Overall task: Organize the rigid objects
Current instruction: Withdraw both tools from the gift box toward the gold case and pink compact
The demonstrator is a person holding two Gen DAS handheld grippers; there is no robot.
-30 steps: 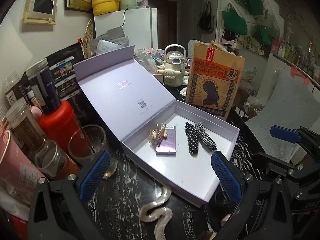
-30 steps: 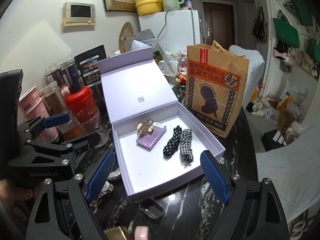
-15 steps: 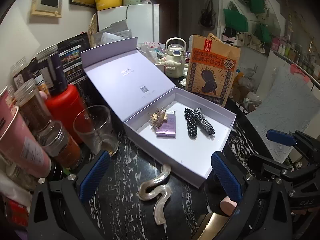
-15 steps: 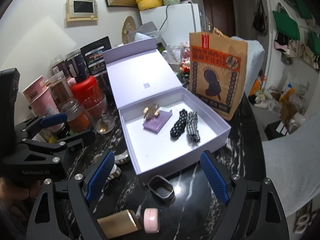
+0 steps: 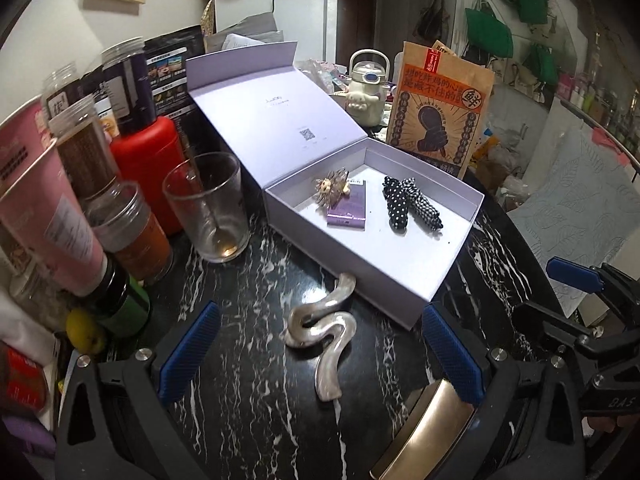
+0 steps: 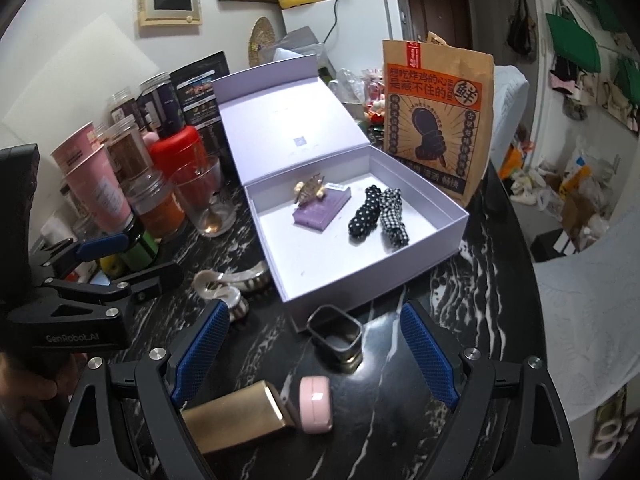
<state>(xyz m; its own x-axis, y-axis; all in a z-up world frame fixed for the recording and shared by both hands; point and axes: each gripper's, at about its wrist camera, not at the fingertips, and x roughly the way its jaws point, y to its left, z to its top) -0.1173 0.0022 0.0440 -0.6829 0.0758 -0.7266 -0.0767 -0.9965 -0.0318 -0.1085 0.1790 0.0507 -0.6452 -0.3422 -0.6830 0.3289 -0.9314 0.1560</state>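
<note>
Far left on the black marble table [image 5: 248,360] stands a crowd of containers: pink paper cups [image 5: 44,216], clear plastic jars [image 5: 82,152] with brown contents, a red bottle [image 5: 148,168], then a drinking glass [image 5: 206,208] with a spoon leaning inside and a trace of liquid at the bottom. Next over, the lilac gift box [image 5: 376,276] sits open, lid [image 5: 272,112] tilted back on its hinge. Inside the box, left to right: a gold flower-shaped hair clip [image 5: 332,190] resting partly on a small purple box [image 5: 348,210], then two fabric bow clips side by side, touching — a black polka-dot one [image 5: 394,204] and a checked one [image 5: 422,204]. Behind the box's right corner stands a brown paper takeaway bag [image 5: 436,108], upright. Loose on the table in front of the box: a wavy pearly hair clip [image 5: 324,332] near the left corner, a dark rectangular ring-shaped clip [image 6: 336,330] just beside the front wall, then a gold rectangular clip [image 6: 236,416] and a pink oval piece [image 6: 316,404] nearest the cameras. Left gripper [image 5: 316,356] tilts down over the wavy clip — jaws wide apart, nothing held. Right gripper [image 6: 316,354] tilts down too, jaws spread wide around the dark clip's spot without touching it; a hand [image 6: 24,384] grips the left tool's handle.
</note>
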